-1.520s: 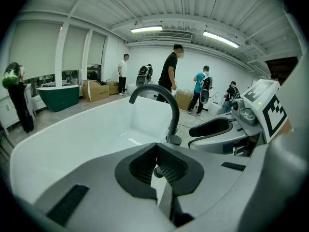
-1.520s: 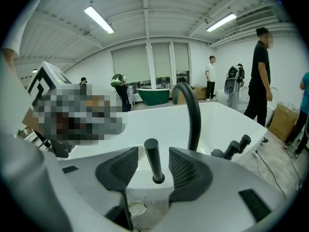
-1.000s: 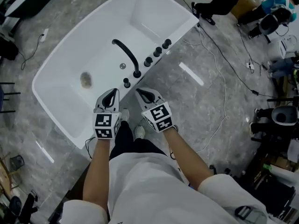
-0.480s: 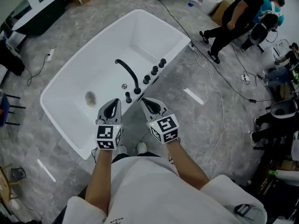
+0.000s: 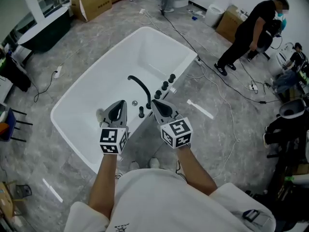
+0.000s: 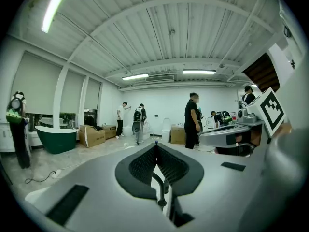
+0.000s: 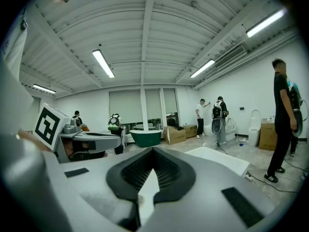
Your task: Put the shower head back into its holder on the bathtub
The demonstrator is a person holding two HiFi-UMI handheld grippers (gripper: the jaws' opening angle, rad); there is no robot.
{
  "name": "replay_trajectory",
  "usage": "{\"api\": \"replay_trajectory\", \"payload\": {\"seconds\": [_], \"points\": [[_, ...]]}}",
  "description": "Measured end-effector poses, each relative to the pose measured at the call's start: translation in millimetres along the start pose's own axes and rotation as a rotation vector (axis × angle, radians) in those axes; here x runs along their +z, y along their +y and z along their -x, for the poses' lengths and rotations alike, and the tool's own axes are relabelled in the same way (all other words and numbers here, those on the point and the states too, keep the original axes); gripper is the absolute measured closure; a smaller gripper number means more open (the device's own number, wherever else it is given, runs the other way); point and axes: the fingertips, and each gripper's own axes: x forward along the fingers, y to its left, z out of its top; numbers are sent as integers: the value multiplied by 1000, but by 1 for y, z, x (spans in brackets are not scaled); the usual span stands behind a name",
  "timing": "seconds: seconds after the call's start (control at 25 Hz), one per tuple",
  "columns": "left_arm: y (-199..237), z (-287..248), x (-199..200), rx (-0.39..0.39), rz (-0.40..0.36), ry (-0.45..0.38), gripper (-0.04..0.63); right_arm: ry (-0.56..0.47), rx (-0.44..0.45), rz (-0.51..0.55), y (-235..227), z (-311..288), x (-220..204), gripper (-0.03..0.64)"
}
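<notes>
A white bathtub (image 5: pixel 77 105) lies below me in the head view. A curved black spout (image 5: pixel 140 88) and a row of black fittings (image 5: pixel 165 86) stand on its right rim; I cannot tell which of them is the shower head or its holder. My left gripper (image 5: pixel 118 105) and right gripper (image 5: pixel 157 104) are held side by side in the air above the tub's near rim, both shut and empty. In the left gripper view the left gripper (image 6: pixel 155 146) shows its pads together. The right gripper (image 7: pixel 152 151) looks the same in its own view, and both views point out across the room.
A person in black (image 5: pixel 248 30) walks at the upper right, and other people stand farther back. Cables (image 5: pixel 217 88) trail over the grey floor right of the tub. Cardboard boxes (image 5: pixel 91 4) and a dark green tub (image 5: pixel 41 28) sit at the upper left. Equipment crowds the right edge.
Both grippers have risen together, still shut and empty. The head view has tilted up, so more of the room shows. The person in black has walked on at the upper right.
</notes>
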Motion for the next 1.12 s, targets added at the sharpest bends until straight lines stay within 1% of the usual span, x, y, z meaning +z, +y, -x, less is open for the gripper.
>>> {"api": "replay_trajectory", "payload": {"seconds": [0.16, 0.32, 0.64, 0.92, 1.12], "points": [[7, 0, 19, -8, -15, -34, 583, -21, -10, 26, 2, -4, 19, 598], [5, 7, 27, -21, -17, -51, 583, -23, -19, 29, 8, -1, 22, 598], [1, 19, 16, -37, -8, -45, 583, -3, -18, 45, 23, 7, 14, 598], [-3, 24, 17, -39, -7, -52, 583, -7, -30, 46, 20, 15, 15, 598], [2, 31, 18, -36, -7, -58, 583, -15, -31, 46, 26, 15, 18, 598]]}}
